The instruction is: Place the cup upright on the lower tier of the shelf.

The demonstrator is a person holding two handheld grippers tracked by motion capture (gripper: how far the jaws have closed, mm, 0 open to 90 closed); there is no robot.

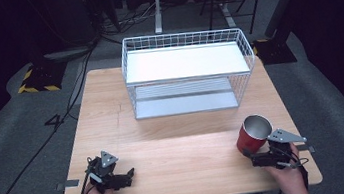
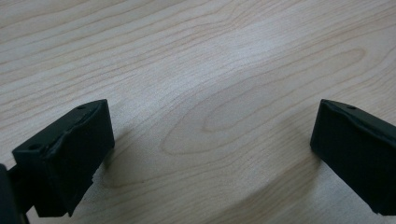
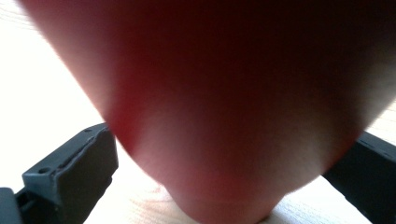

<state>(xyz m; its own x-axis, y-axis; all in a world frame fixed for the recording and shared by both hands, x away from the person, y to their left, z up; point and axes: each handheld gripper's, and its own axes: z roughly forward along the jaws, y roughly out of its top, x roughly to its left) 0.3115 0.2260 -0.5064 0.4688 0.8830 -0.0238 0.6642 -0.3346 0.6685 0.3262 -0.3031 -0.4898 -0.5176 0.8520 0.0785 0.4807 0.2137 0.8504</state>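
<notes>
We have our right hand-held gripper (image 1: pixel 257 157) around the red cup (image 1: pixel 252 135) near the bench's (image 1: pixel 177 152) right front edge, jaws beside it; whether they squeeze, we cannot tell. Our left hand-held gripper (image 1: pixel 131 175) rests open. Next we likely squeeze and lift it.

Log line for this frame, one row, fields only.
left hand-held gripper: open, empty, low over table | right hand-held gripper: jaws either side of red cup, contact unclear | cup: tilted | wire basket: untouched
</notes>
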